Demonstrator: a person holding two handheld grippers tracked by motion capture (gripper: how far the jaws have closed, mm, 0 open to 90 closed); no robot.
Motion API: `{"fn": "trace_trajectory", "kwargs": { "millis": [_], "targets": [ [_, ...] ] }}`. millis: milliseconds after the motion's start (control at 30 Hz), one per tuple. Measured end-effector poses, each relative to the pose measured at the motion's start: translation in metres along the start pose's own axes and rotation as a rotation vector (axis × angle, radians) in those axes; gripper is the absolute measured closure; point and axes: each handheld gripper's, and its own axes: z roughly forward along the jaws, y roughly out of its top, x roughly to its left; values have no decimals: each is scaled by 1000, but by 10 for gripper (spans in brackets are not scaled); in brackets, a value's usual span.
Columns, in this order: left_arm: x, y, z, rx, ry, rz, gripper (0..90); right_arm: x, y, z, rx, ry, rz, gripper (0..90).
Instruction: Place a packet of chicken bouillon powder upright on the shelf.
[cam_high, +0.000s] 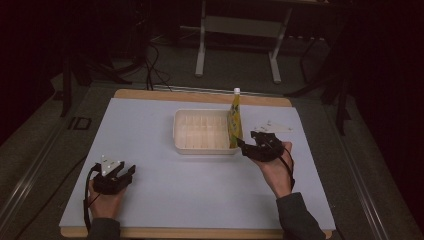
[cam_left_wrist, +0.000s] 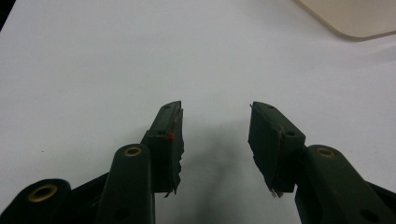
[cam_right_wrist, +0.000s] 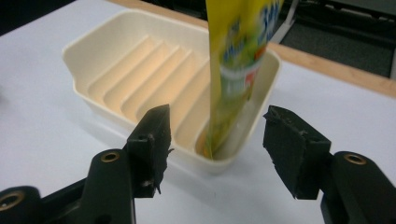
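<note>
Item 1, my right gripper (cam_high: 243, 143): jaws spread wide, nothing between them, held low just short of the tray's near corner. I judge it is aimed there because the pouch stands straight ahead of the gap.

Item 2, yellow pouch (cam_right_wrist: 236, 60): upright with white cap on top, its bottom edge sitting inside the tray at the end nearest my right gripper, leaning against that end wall. The wall appears to be what keeps it standing.

Item 3, cream tray (cam_right_wrist: 88, 100): ribbed floor, otherwise empty, resting flat on the white mat (cam_high: 200, 185) just beyond my right jaws.

Item 4, my left gripper (cam_left_wrist: 215, 135): jaws apart, unloaded, resting over bare mat, well apart from the tray, whose corner lies ahead and off to its right. It seems parked clear of the work.

Item 5, white paper scraps (cam_high: 272, 126): on the mat just beyond my right hand.
</note>
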Motion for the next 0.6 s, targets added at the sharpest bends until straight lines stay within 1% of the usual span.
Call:
{"fn": "trace_trajectory", "kwargs": {
  "millis": [200, 233, 300, 400, 533, 600],
  "targets": [
    [0, 0, 0, 2, 3, 1, 547, -7, -29, 5, 15, -4, 25, 411],
    [0, 0, 0, 1, 4, 1, 547, -9, -34, 6, 18, -10, 33, 412],
    [0, 0, 0, 3, 7, 1, 547, -12, -45, 7, 8, -50, 41, 423],
    [-1, 0, 0, 5, 13, 0, 547, -19, -61, 10, 14, -54, 84, 423],
    [-1, 0, 1, 18, 31, -10, 549, -27, -80, 9, 24, -79, 111, 425],
    [-1, 1, 1, 26, 54, -14, 549, -33, -88, 6, 26, -99, 119, 424]
  ]
}}
